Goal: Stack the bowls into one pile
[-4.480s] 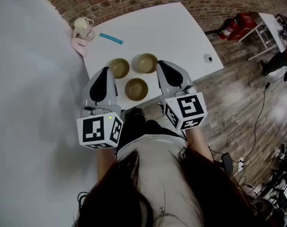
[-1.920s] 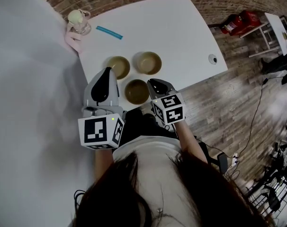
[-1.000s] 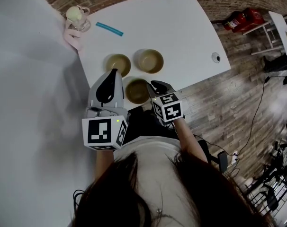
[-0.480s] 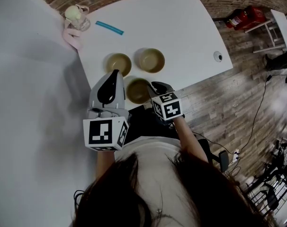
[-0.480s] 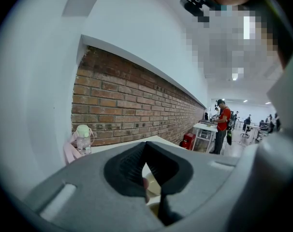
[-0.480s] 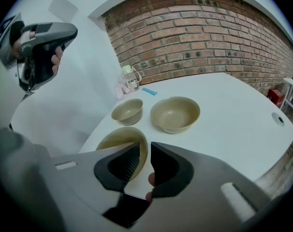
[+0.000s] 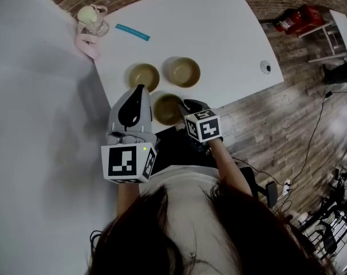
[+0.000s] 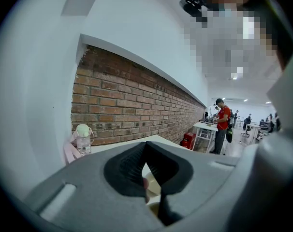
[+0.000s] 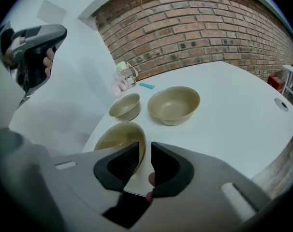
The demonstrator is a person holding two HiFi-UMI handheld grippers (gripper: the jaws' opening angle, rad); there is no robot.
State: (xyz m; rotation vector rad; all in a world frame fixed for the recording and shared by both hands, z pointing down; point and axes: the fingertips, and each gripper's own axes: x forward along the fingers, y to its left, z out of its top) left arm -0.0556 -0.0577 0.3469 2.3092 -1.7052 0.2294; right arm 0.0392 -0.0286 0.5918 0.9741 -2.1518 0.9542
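My right tongs [image 9: 145, 148] have their jaws only a narrow gap apart, and the right rim of the near bowl [image 9: 116, 135] stands in this gap. I cannot tell if the pads already press on it. My left tongs [image 8: 146, 146] are closed tip to tip with nothing between them, and hang raised to the left of that bowl. On the white table [image 9: 233, 110], the small bowl [image 9: 124, 106] at far left and the wide bowl [image 9: 174, 104] at far right stand near each other, not touching. I judge that nothing is stacked yet: three bowls are separate, and the first pick-up is only being prepared.
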